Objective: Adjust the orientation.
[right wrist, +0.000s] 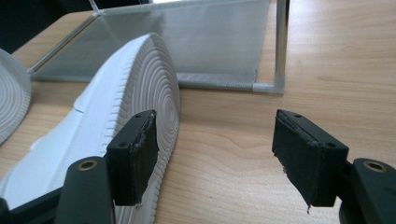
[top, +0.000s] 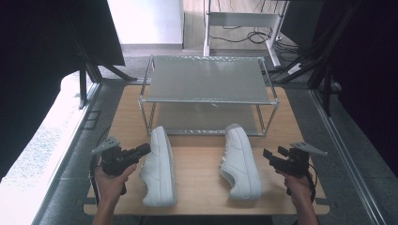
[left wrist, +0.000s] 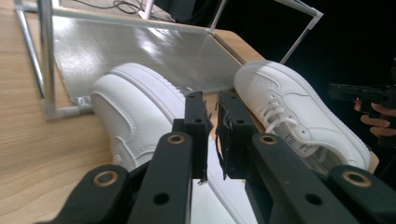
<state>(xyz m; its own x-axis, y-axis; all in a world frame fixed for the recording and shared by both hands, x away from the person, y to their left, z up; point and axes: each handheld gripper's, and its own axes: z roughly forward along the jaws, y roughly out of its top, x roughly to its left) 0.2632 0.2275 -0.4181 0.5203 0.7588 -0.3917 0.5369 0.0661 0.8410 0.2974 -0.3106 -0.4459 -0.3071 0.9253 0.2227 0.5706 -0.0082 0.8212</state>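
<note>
Reading from the jaws outward, I see the left gripper (top: pixel 144 150) nearly closed beside the left shoe (top: pixel 159 168), lower left. The right gripper (top: pixel 268 156) gapes wide over bare table (top: pixel 202 187), clear of the right shoe (top: pixel 240 161). The rack (top: pixel 209 101) stands behind.

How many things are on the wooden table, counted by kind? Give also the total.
White shoes: 2 (left shoe, right shoe)
Metal shoe racks: 1 (rack)
Total: 3
</note>
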